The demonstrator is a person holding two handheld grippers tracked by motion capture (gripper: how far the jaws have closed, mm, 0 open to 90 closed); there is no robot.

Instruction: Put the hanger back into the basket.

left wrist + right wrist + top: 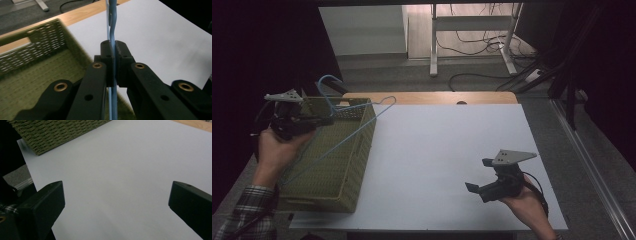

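Observation:
A light blue wire hanger (354,127) hangs tilted over the green woven basket (347,175) at the table's left side, its hook up near the basket's far end. My left gripper (328,120) is shut on the hanger's wire. In the left gripper view the blue hanger (113,37) runs up between the two closed black jaws of the gripper (113,62), above the basket (37,65). My right gripper (477,182) rests low over the white sheet (447,150) at the front right, jaws wide apart and nothing between them (116,200).
The white sheet (120,165) covers most of the wooden table (437,97). The basket's corner (50,135) lies at the far left in the right gripper view. Beyond the table stand white desk legs (434,45) and loose cables (477,42) on the floor.

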